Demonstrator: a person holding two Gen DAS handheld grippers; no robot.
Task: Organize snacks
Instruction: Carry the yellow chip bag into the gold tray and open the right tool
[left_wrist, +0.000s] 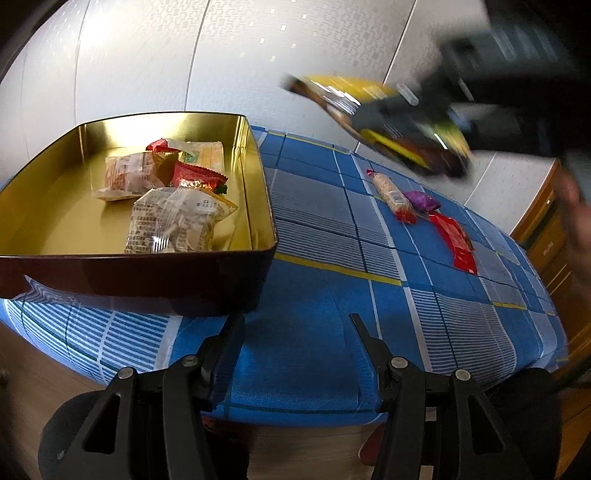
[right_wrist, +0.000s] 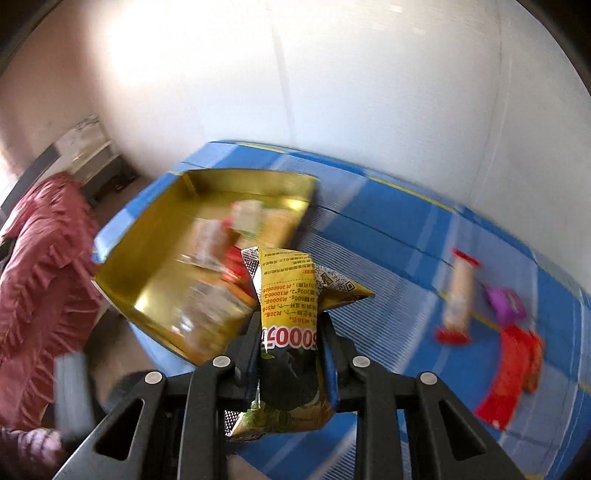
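A tin, gold inside and dark outside, stands on the blue checked cloth and holds several wrapped snacks. My left gripper hangs open over the cloth by the tin's near right corner, with nothing between its fingers. My right gripper is shut on a yellow snack packet, held in the air to the right of the tin. In the left wrist view that packet is blurred, high above the cloth. On the cloth lie a pale bar with red ends, a purple wrapper and a red packet.
A wooden cabinet stands past the table's right end. A white wall runs behind the table. A person's pinkish-red sleeve is left of the tin. The cloth's near edge drops off just ahead of my left gripper.
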